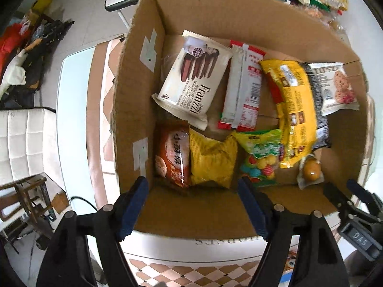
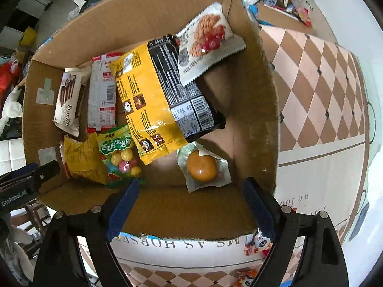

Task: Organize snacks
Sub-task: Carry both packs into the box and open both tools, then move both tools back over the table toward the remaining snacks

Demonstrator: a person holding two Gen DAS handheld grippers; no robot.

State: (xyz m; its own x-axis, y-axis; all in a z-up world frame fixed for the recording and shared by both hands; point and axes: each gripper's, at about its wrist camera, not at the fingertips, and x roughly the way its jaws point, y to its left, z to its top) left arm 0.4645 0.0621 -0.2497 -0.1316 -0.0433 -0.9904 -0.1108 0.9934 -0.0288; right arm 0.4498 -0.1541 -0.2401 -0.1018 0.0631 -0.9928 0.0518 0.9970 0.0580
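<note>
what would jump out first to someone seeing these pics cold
A cardboard box full of snack packets fills both views. The loudest is a big yellow and black bag lying slantwise across the middle, with a cookie packet propped against the right wall and a round bun in clear wrap below it. Both grippers, left and right, hang open and empty over the near edge.

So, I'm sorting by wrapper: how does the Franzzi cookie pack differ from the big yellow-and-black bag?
The Franzzi cookie pack is cream white; the yellow-and-black bag is bright yellow with a black panel. The Franzzi cookie pack is smaller and sits at the box's left; the yellow-and-black bag sprawls across the middle over other snacks. Both lie inside the cardboard box.
</note>
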